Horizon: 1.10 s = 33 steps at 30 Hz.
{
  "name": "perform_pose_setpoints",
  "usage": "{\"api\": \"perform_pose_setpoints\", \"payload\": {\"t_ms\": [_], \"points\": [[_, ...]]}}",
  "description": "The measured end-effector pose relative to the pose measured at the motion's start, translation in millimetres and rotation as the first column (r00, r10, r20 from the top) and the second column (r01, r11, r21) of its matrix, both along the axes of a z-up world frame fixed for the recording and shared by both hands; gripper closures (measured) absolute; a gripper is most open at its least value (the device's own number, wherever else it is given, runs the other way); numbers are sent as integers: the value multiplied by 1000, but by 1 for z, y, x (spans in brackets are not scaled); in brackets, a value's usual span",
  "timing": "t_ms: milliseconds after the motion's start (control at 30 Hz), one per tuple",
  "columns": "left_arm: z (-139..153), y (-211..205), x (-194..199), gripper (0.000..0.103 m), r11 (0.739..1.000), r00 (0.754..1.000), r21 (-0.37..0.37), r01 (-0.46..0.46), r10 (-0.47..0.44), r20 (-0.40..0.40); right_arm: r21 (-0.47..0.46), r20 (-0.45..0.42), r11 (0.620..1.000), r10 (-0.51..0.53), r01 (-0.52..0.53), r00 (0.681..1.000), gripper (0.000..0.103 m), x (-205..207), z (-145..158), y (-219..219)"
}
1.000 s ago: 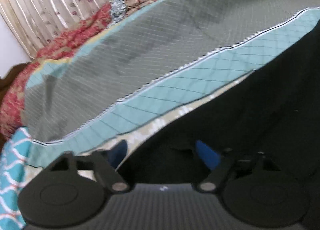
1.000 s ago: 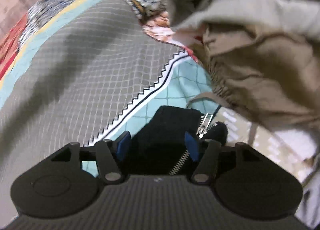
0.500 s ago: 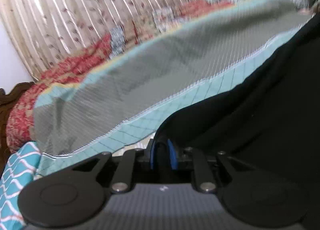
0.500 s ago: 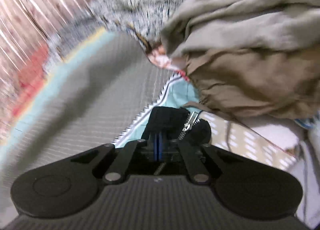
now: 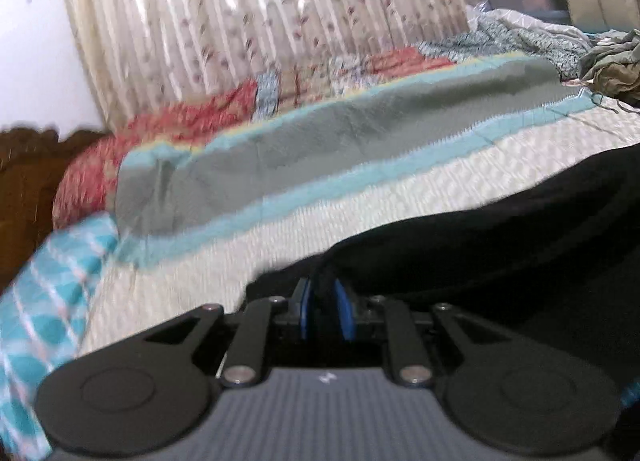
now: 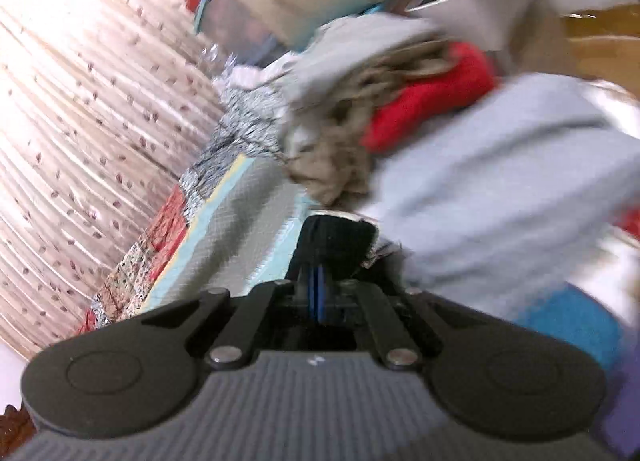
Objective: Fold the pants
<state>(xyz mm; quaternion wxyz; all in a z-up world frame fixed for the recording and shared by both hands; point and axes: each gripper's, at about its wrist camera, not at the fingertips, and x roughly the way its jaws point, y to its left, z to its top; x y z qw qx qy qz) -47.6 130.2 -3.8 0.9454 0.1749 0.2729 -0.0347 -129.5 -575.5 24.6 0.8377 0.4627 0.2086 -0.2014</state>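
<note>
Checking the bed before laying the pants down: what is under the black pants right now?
In the left wrist view, the pants hang over the cream quilt of the bed. Whatever lies directly under the black cloth is covered.

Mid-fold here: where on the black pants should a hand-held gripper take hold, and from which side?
Judging from the current grips: take the black pants at an outer edge, coming in low along the bedspread. The left hand-held gripper pinches a bunched edge; the right hand-held gripper clamps the thick band by the zipper. Those hems bunch firmly; the slack middle would sag.
</note>
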Motion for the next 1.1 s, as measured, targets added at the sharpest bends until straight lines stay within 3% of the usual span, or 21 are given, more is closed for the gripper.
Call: {"api": "perform_pose_setpoints", "payload": {"t_ms": [100,167,233,267,300,333,400,467,500,533,600,633,667,700,733,800,900,967,1067,1100], "points": [[-21,9,-18,84,997,994,-65,-46,39,-102,115,-87,990,-68,77,994,98,-47,-47,-3],[-31,17,-26,84,992,987,-107,-74,57,-153,106,-188,989,-81,102,979,98,-56,-70,3],[-31,33,-30,82,975,977,-185,-126,90,-193,101,-215,985,-115,139,970,89,-61,-76,7],[-26,48,-31,80,950,972,-262,-169,117,-205,90,-219,982,-146,169,965,77,-64,-72,8],[-21,62,-30,71,917,966,-338,-212,145,-213,68,-217,979,-174,193,961,64,-64,-66,9],[-15,80,-29,58,864,957,-429,-263,179,-227,35,-206,978,-195,207,959,61,-64,-59,10],[-8,112,-26,44,741,936,-574,-348,237,-262,-53,-181,973,-232,226,956,61,-63,-39,16],[-8,137,-21,44,609,920,-689,-393,261,-293,-134,-131,963,-251,234,959,61,-59,-20,29],[-9,145,-15,43,567,916,-719,-401,260,-306,-163,-104,965,-226,208,969,61,-58,-12,36],[-10,151,-5,36,535,911,-737,-413,256,-325,-187,-86,968,-184,165,979,61,-52,-5,44],[-16,152,14,14,514,900,-740,-435,231,-369,-222,-54,975,-45,32,998,61,-35,7,70],[-20,148,21,16,519,898,-734,-439,231,-374,-219,-41,974,52,-60,998,61,-25,10,85],[-22,143,30,19,542,899,-717,-437,237,-369,-209,-32,963,169,-172,985,60,-11,11,103],[-25,138,37,33,564,900,-703,-433,236,-365,-202,-29,936,290,-290,956,60,3,11,126],[-27,129,41,55,578,903,-696,-426,228,-364,-196,-32,892,410,-408,912,60,19,11,153],[-30,122,49,70,573,909,-709,-411,197,-367,-182,-45,766,619,-616,784,60,47,8,207],[-24,114,46,75,579,919,-716,-390,193,-345,-197,-87,497,850,-845,520,60,85,5,308],[-14,111,40,75,574,929,-732,-367,183,-323,-237,-134,274,941,-932,310,60,103,4,379],[0,111,33,75,568,939,-749,-340,171,-297,-328,-214,-4,974,-945,70,54,109,2,459],[4,111,32,75,569,941,-751,-335,169,-292,-358,-255,-75,967,-931,20,48,111,-1,480]]}}
